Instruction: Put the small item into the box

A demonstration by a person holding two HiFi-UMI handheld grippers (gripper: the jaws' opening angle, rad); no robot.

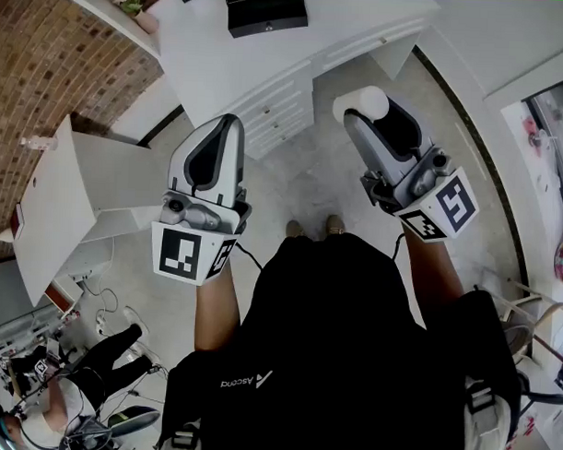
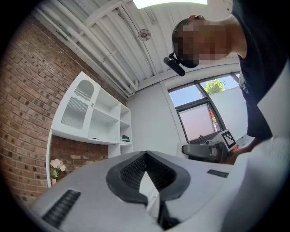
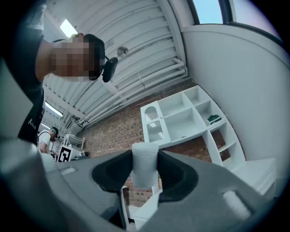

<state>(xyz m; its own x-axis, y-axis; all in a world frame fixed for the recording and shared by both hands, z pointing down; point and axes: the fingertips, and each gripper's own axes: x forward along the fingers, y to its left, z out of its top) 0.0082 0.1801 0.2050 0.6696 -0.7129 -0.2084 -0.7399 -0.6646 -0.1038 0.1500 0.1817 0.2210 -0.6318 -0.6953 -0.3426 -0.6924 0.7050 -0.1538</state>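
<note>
In the head view both grippers are held up in front of the person's chest, above the floor. My right gripper (image 1: 363,113) is shut on a small white cylinder (image 1: 361,102) that stands up between its dark pads. The right gripper view shows the same cylinder (image 3: 144,164) pinched upright between the jaws. My left gripper (image 1: 231,122) is shut with nothing in it; its dark pads (image 2: 131,172) meet at the tips in the left gripper view. A black box (image 1: 266,11) sits on the white desk (image 1: 209,60) at the far end, well ahead of both grippers.
The desk has a white drawer unit (image 1: 281,109) below it. A white shelf unit (image 1: 52,202) stands at the left against a brick wall (image 1: 47,64). Another person (image 1: 102,356) is at the lower left among cables. A vase of flowers (image 1: 132,2) stands on the desk.
</note>
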